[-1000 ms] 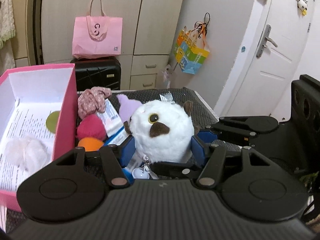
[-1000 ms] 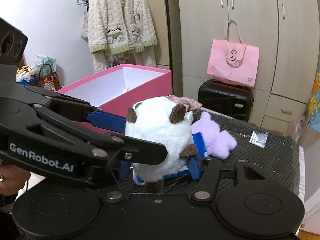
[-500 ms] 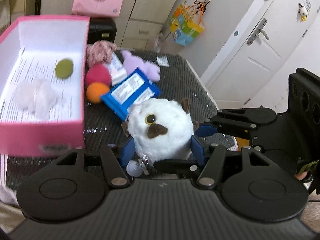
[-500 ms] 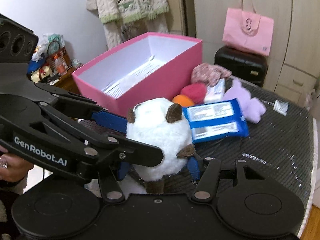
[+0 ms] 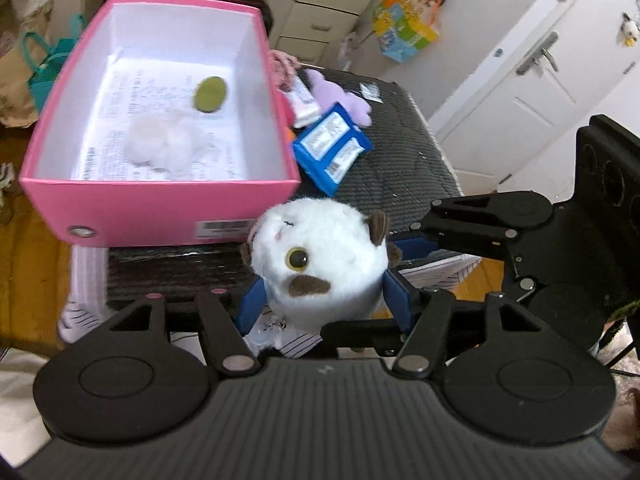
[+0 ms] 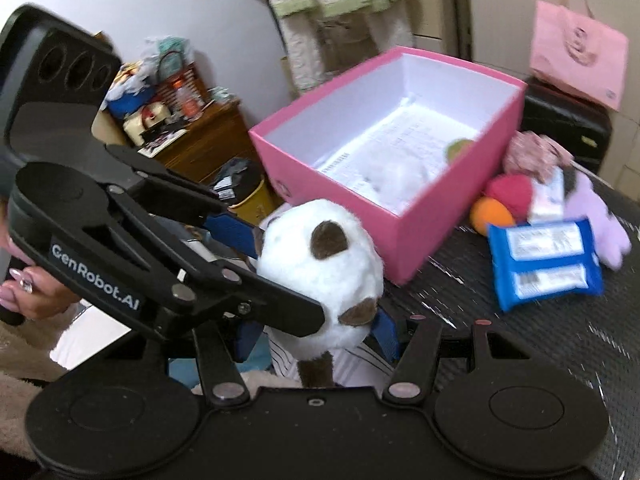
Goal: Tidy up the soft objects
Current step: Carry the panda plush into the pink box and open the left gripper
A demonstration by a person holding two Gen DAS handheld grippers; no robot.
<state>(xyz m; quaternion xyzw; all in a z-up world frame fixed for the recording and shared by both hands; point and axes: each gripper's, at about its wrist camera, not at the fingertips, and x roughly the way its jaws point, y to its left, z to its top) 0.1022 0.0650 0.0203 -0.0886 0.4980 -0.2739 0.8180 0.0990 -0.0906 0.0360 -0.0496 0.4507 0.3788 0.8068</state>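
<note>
Both grippers, left [image 5: 322, 300] and right [image 6: 316, 332], clamp the plush [image 5: 320, 258]; left jaws just eased slightly; lifted off the table, now before the box [image 5: 160, 208]; drop-in looks next

A plush [image 5: 320, 260] is sitting between the pads of both grippers, left [image 5: 324, 304] and right [image 6: 316, 332], off the near edge of the table [image 5: 400, 176]. A box [image 5: 160, 208] is resting on the table beyond it, holding a disc [image 5: 210, 94] and a fluffy wad [image 5: 164, 146]. A packet [image 6: 544, 264], two balls [image 6: 492, 212] and a flat toy [image 6: 600, 216] are lying right of the box.
</note>
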